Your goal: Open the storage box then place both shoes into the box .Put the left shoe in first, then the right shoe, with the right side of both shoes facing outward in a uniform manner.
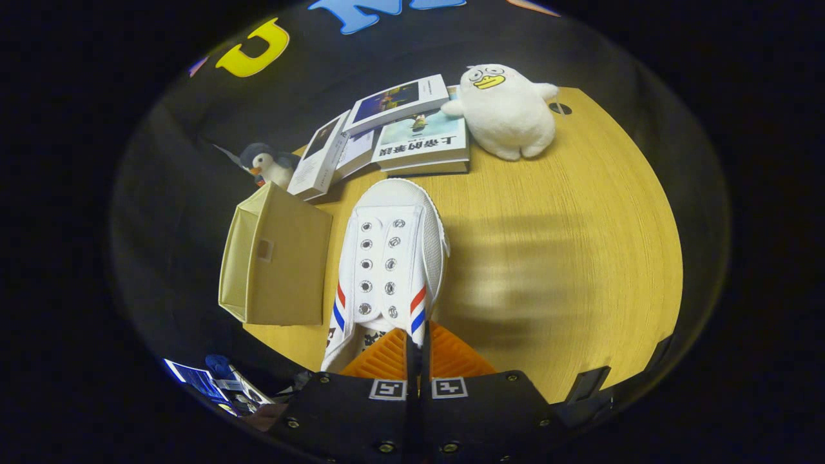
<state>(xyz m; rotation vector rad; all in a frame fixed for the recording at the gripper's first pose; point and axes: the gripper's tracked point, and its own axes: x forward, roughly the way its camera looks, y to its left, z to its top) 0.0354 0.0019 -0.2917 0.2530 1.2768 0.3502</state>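
The gripper (417, 351) has its fingers (387, 361) drawn close together, pinching the heel end of a white canvas sneaker with red and blue side stripes and metal eyelets (390, 258); both fingers press on the rim of the shoe's opening, with only a thin slit left between them. The sneaker extends straight ahead of the fingers, toe pointing away, its top facing the camera and no laces in the eyelets. It hangs over the yellow wood-grain surface (567, 245), and whether its sole touches that surface cannot be told. Just beside the sneaker, on its left, stands a beige fabric storage box with a small label window on its side (277, 264), sitting at the near left corner of the surface; its opening cannot be made out from here. Beyond the sneaker's toe lies a loose pile of white-covered books (393, 129), some overlapping. To the left of the books, behind the box, stands a small grey and white penguin plush toy (267, 164). To the right of the books sits a white duck plush toy with a yellow beak (506, 109), touching the nearest book.
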